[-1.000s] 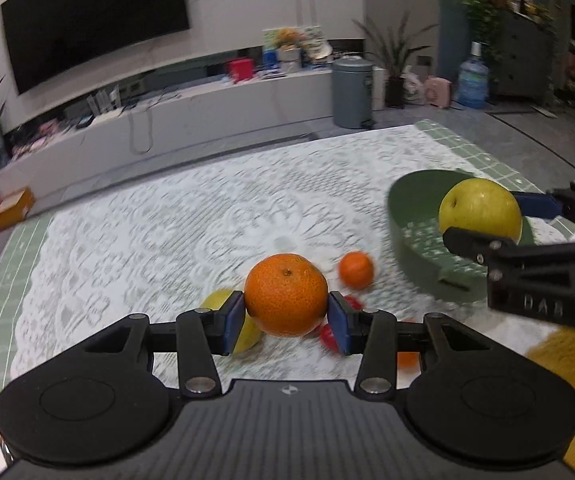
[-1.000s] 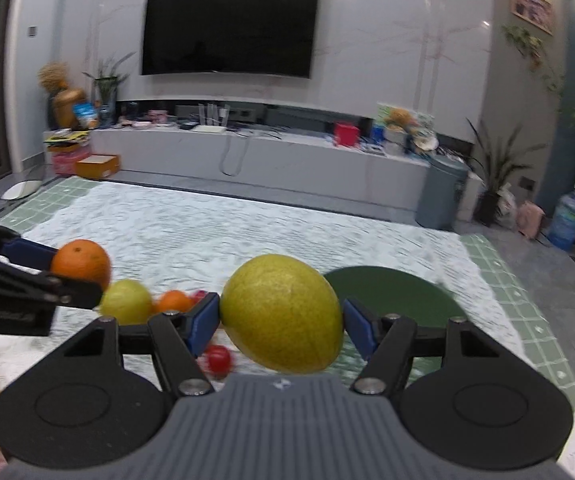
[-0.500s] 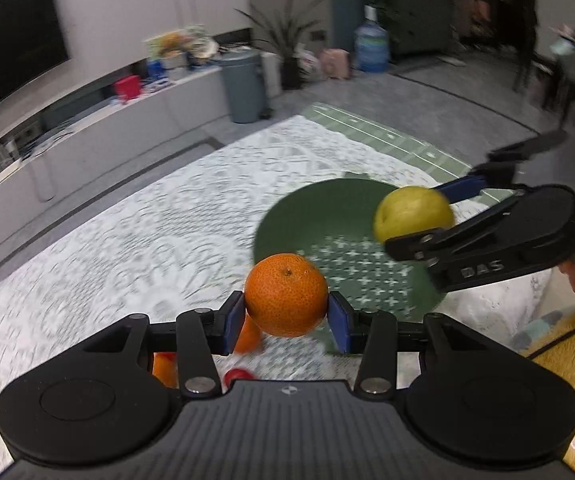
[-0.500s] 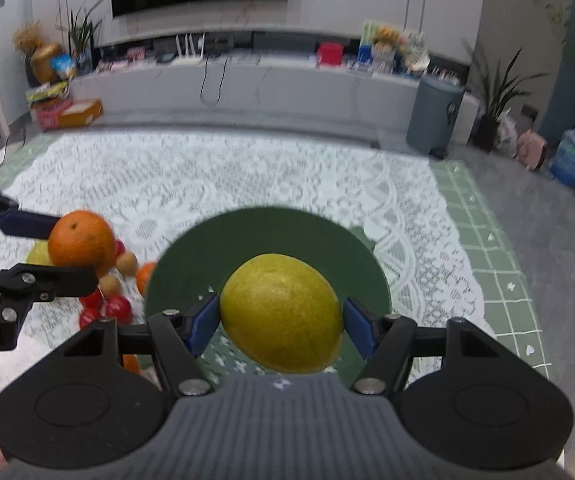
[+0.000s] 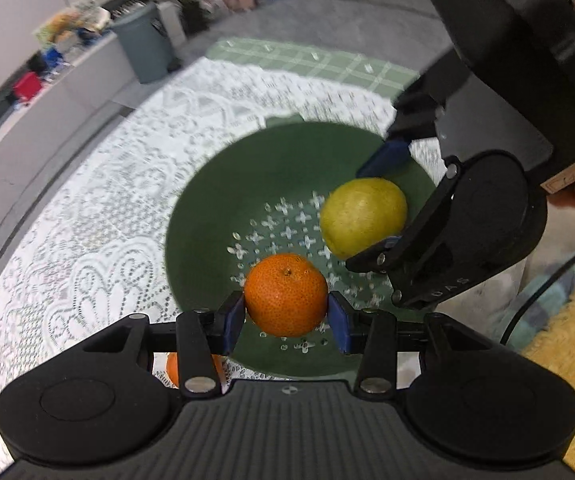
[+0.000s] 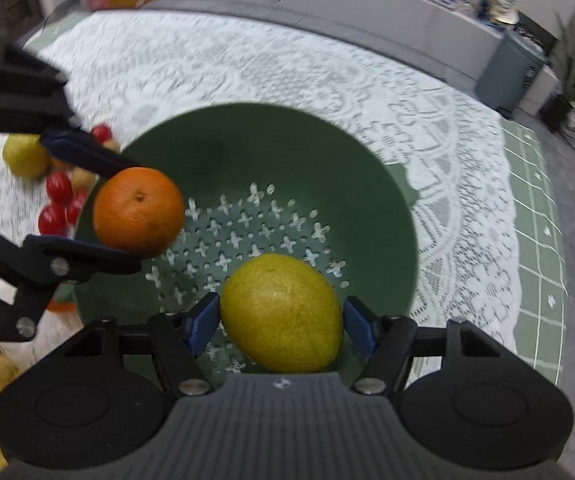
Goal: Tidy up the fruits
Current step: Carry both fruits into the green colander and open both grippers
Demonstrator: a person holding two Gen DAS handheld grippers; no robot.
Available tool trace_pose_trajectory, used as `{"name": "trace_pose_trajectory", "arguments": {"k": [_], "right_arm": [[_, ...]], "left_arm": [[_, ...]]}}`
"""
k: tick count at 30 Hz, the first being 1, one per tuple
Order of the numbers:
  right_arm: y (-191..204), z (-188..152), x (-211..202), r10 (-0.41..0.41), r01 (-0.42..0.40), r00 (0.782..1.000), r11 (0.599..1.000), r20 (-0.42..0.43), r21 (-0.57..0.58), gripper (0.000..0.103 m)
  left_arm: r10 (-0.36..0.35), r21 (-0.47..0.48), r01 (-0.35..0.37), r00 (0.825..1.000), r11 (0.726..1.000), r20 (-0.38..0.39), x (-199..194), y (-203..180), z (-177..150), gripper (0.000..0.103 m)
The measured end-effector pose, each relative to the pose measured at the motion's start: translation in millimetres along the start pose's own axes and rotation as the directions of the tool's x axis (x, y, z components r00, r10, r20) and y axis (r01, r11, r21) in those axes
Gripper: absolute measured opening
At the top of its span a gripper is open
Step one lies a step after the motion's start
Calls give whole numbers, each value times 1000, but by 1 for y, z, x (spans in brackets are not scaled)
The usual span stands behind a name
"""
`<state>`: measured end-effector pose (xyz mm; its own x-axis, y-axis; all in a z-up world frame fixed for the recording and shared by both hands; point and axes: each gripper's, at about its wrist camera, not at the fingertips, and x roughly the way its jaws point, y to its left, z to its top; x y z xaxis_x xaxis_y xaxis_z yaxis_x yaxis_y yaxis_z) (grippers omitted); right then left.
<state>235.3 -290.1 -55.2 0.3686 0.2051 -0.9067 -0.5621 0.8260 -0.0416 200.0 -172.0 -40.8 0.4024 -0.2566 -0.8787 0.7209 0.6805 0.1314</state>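
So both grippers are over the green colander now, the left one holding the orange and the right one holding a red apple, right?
Not quite. The right gripper holds a yellow-green fruit, not a red apple, as the right wrist view shows. The rest stands: the left gripper holds the orange, both over the green colander.

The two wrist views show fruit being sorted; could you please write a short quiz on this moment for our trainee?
1. True or false: the left tool holds the orange.
2. What does the right tool hold? A) a cherry tomato B) the yellow-green fruit C) nothing
3. Fill in: both fruits hang over the green ____.

Key: 1 true. 2 B. 3 colander; the red cherry tomatoes lie outside it on the lace tablecloth.
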Motion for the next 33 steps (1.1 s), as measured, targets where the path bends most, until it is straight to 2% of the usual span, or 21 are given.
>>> {"name": "trace_pose_trajectory", "arguments": {"k": [9, 17, 22, 28, 33], "right_arm": [[9, 7, 24, 39, -49, 996, 990, -76, -131, 65], [9, 5, 23, 48, -61, 994, 990, -102, -129, 65], [7, 5, 15, 3, -19, 994, 990, -112, -143, 68], [8, 4, 8, -17, 2, 994, 991, -104, -137, 70], [11, 6, -11, -43, 35, 997, 991, -62, -131, 71]], "left_arm": [[-50, 43, 56, 989, 998, -142, 36, 9, 1, 51], [-86, 26, 92, 979, 995, -184, 49, 11, -1, 51], [-128, -10, 129, 974, 992, -187, 50, 14, 0, 52], [-115, -3, 116, 980, 993, -165, 43, 13, 1, 53], [-106, -10, 105, 991, 994, -85, 13, 13, -2, 55]]}}
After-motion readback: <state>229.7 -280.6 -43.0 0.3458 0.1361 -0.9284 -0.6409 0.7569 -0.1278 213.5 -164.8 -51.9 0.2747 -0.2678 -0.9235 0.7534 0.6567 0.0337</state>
